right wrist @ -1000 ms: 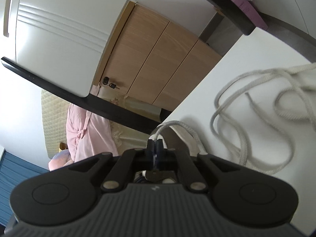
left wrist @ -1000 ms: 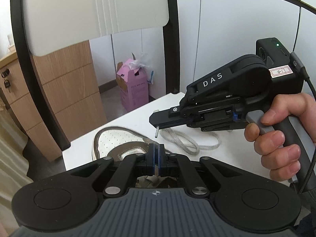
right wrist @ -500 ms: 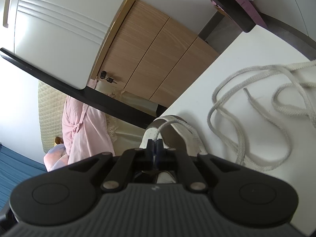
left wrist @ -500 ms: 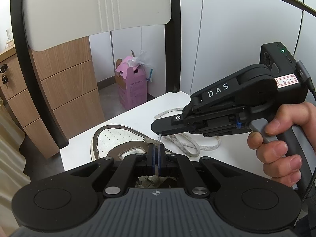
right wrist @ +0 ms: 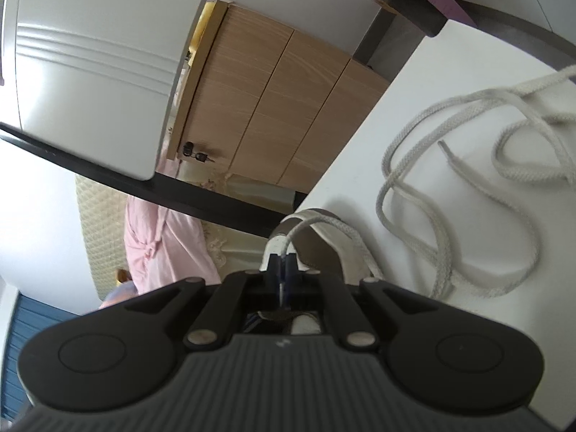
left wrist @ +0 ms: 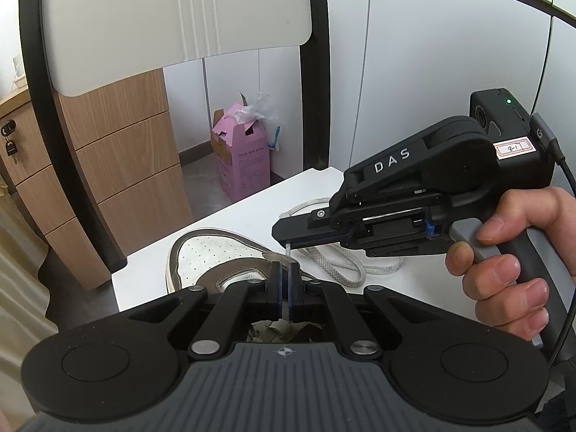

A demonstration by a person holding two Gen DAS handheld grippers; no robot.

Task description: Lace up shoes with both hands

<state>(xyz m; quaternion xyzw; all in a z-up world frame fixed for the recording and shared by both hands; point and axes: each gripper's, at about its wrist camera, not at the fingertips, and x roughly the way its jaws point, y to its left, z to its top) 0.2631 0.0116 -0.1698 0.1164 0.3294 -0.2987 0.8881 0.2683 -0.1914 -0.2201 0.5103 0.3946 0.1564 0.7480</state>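
Pinching the woven lace (right wrist: 414, 194), right tongs (right wrist: 284, 270) over perforated leather shoe (left wrist: 212, 255).

A wooden drawer cabinet (left wrist: 118, 180) stands left of the white table (left wrist: 230, 223), keys (left wrist: 10, 147) hanging from its lock. Beyond the table sits a pink box (left wrist: 244, 158). A chair back (left wrist: 172, 18) rises above.

the right gripper (left wrist: 288, 241) is matte black, lettered "das", with blue pads, a grey trigger, green light and cable.
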